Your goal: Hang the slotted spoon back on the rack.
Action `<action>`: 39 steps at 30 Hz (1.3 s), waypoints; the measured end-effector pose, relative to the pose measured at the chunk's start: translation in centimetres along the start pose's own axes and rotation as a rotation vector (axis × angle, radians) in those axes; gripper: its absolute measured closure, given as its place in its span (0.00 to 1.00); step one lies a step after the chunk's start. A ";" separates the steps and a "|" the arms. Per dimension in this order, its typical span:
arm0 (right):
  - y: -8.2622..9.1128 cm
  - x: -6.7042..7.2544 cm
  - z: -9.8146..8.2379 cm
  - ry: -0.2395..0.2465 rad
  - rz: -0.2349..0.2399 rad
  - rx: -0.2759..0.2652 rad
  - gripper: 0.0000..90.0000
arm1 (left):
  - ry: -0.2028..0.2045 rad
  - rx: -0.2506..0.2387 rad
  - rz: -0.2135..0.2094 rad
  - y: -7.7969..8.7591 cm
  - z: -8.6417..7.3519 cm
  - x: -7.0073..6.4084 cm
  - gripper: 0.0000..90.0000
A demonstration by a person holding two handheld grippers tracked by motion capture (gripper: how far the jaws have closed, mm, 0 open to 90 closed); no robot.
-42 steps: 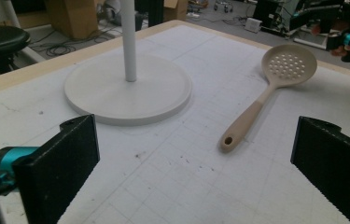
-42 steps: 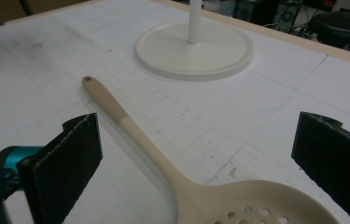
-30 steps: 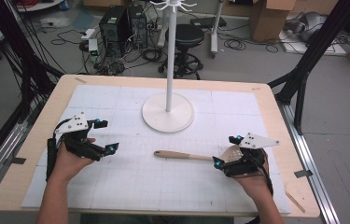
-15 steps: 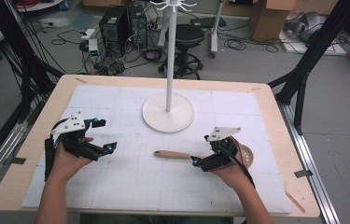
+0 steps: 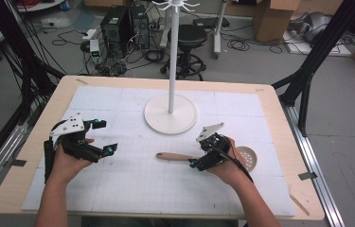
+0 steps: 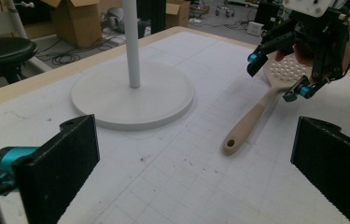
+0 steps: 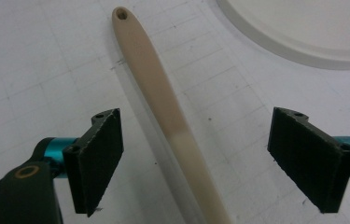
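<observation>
A perforated spatula [image 5: 173, 156] with a pale wooden handle lies flat on the white mat, its round head [image 5: 247, 157] to the right. My right gripper [image 5: 197, 153] hangs over the handle near the head. Its jaws have just been closing, and the handle [image 7: 149, 70] runs between the two pads without touching either, so the gripper [image 7: 196, 158] is open. My left gripper [image 5: 105, 136] rests at the left of the mat, open and empty. In the left gripper view its jaws [image 6: 200, 172] frame the spatula [image 6: 252, 121] and the right gripper [image 6: 278, 74].
A white stand with a round base [image 5: 170, 113] and a thin pole [image 5: 171, 56] stands at the back middle of the mat. The wooden table edge [image 5: 303, 203] borders the mat. Chairs, boxes and cables lie on the floor beyond.
My right gripper has slid left from the spatula's head to over the handle, uncovering the head, and its jaws have narrowed. The left gripper has stayed still.
</observation>
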State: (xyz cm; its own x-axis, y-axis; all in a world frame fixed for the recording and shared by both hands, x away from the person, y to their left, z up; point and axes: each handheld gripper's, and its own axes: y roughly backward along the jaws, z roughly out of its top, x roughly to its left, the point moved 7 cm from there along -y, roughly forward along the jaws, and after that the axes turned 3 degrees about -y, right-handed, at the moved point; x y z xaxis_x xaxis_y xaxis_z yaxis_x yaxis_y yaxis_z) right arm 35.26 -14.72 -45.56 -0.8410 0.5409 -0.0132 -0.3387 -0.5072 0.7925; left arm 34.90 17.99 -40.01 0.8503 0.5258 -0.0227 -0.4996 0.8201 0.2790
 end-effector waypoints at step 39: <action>-2.8 0.3 -0.7 0.063 0.074 0.269 0.75 | -0.009 0.009 -0.002 0.0 -0.2 0.1 0.02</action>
State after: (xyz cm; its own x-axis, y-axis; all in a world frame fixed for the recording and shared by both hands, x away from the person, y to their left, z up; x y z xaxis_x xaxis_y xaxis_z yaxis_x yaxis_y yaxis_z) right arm 35.67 -13.64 -48.20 -0.8867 0.4619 0.0190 -0.1586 -0.3426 0.9260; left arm 34.94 18.04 -40.24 0.8526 0.5223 -0.0147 -0.4966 0.8188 0.2879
